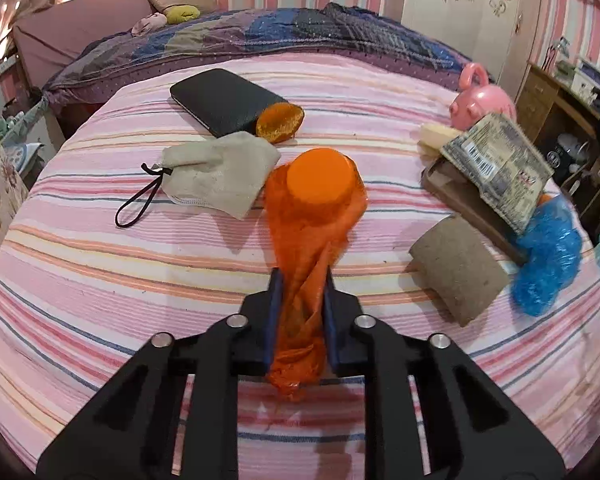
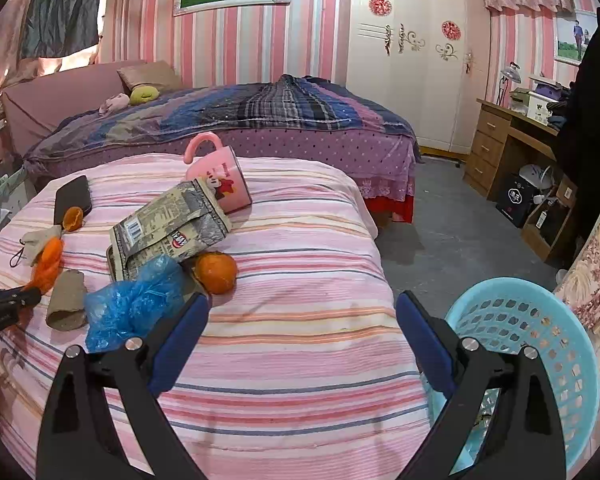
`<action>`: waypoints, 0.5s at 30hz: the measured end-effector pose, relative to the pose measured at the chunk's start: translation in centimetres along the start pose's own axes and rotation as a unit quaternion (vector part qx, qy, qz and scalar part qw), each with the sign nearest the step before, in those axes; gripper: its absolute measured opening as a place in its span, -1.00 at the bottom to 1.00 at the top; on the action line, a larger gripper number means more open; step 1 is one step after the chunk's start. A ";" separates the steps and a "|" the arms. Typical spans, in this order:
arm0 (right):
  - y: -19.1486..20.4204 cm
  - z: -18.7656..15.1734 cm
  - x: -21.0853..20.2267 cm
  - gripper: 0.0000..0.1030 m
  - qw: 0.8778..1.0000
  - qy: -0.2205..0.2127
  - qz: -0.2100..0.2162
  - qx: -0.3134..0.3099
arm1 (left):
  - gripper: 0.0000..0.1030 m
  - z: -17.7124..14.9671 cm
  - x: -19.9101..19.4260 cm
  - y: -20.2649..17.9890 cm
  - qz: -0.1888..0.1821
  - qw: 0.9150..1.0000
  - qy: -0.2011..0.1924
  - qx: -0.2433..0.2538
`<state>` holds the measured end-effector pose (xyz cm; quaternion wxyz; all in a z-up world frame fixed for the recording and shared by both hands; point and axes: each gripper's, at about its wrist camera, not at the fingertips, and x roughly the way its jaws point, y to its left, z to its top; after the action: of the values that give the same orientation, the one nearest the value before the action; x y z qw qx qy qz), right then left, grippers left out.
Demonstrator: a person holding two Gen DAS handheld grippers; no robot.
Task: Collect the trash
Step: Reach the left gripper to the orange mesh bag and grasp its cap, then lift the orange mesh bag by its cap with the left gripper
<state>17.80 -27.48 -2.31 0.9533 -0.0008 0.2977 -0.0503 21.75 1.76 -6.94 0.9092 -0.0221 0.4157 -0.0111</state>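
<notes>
We have the orange plastic bag (image 1: 314,216) pinched by its twisted tail between the blue pads of our left hand-held gripper (image 1: 300,280), whose jaws are closed tight on the film; the bag's round, flat-topped bulge lies just ahead at twelve o'clock on the striped bedspread (image 1: 140,280). At eleven o'clock from the bag, touching its edge, lies a beige drawstring pouch (image 1: 220,174) with a black cord loop, and beyond it a black case (image 1: 224,100) with an orange peel (image 1: 280,122) against its near corner. At three o'clock sits a cardboard tube (image 1: 460,268), and beside that a crumpled blue plastic bag (image 1: 548,258) under a printed snack packet (image 1: 500,168) resting on a brown tray; a pink mug (image 1: 482,100) lies on its side at one o'clock. In the right wrist view our right hand-held gripper (image 2: 302,308) stands wide open over the bedspread with nothing between its fingers, a whole orange (image 2: 216,272) at eleven o'clock from it and a light blue perforated basket (image 2: 540,344) at four o'clock, off the bed's edge.
</notes>
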 end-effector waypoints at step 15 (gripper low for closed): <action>1.1 -0.1 0.0 0.80 1.000 -0.002 0.003 -0.013 | -0.87 0.8 -5.7 1.3 0.011 0.997 -0.079 0.004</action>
<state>17.90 -26.37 -2.41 0.9541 -0.0126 0.2962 -0.0431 18.63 3.27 -2.17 0.9392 -0.0148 0.3430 -0.0005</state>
